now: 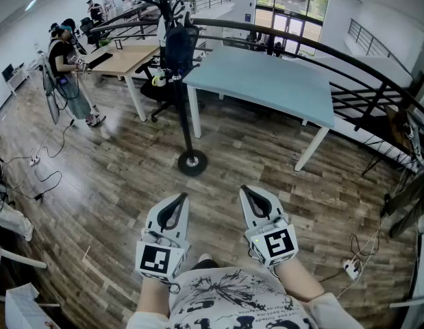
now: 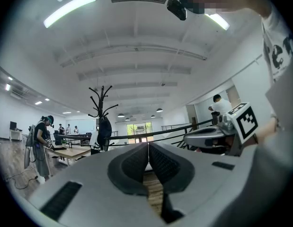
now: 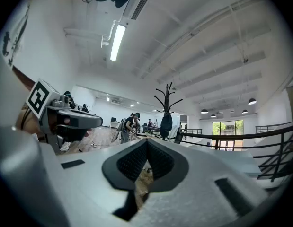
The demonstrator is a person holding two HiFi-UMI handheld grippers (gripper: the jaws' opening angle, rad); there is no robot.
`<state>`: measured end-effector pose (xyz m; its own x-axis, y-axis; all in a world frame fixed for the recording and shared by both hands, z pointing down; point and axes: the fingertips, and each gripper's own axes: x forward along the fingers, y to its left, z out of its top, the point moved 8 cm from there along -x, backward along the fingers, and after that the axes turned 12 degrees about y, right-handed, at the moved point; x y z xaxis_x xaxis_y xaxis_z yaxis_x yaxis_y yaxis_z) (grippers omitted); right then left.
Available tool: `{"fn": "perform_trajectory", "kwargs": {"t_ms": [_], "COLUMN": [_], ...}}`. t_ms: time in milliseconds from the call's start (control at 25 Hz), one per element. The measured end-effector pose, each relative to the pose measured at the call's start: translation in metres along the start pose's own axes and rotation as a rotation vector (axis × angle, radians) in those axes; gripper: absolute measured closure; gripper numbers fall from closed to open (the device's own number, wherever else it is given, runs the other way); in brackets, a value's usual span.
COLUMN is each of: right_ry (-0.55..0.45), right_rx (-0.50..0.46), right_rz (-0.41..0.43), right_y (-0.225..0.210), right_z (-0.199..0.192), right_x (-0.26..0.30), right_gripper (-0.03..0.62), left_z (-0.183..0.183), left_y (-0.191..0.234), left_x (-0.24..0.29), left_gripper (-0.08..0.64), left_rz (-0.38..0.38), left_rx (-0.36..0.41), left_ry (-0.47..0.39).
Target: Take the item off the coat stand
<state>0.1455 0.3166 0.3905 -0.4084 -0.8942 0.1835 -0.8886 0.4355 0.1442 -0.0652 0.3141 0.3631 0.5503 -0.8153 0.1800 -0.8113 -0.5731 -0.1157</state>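
A black coat stand point(image 1: 185, 81) rises from a round base point(image 1: 192, 162) on the wooden floor, a few steps ahead of me. A dark bag point(image 1: 179, 49) hangs on its pole, near the corner of a light blue table. In the left gripper view the coat stand point(image 2: 102, 109) shows far off with the bag point(image 2: 104, 131) on it; the right gripper view has the stand point(image 3: 167, 102) and bag point(image 3: 166, 123) too. My left gripper point(image 1: 176, 202) and right gripper point(image 1: 251, 194) are held low near my body, side by side, both shut and empty.
The light blue table point(image 1: 266, 81) stands right behind the stand. A wooden desk point(image 1: 122, 59) and a person point(image 1: 68, 70) with gear are at the back left. A black railing point(image 1: 321, 53) curves along the right. Cables and a power strip point(image 1: 351, 269) lie on the floor.
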Motion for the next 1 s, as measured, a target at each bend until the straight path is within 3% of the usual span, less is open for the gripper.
{"fn": "perform_trajectory", "kwargs": {"t_ms": [600,1000], "right_ry": [-0.001,0.043], "right_rx": [0.039,0.043], "right_rz": [0.017,0.016], "right_y": [-0.002,-0.016], "right_z": [-0.009,-0.014], "right_x": [0.012,0.104], "right_gripper": [0.6,0.598], "left_z": [-0.015,-0.03], "left_y": [0.005,0.079], "left_x": [0.0,0.055], "left_gripper": [0.555,0.555], "left_rz": [0.022,0.049], "left_rx": [-0.027,-0.051], "left_ry": [0.05,0.046]}}
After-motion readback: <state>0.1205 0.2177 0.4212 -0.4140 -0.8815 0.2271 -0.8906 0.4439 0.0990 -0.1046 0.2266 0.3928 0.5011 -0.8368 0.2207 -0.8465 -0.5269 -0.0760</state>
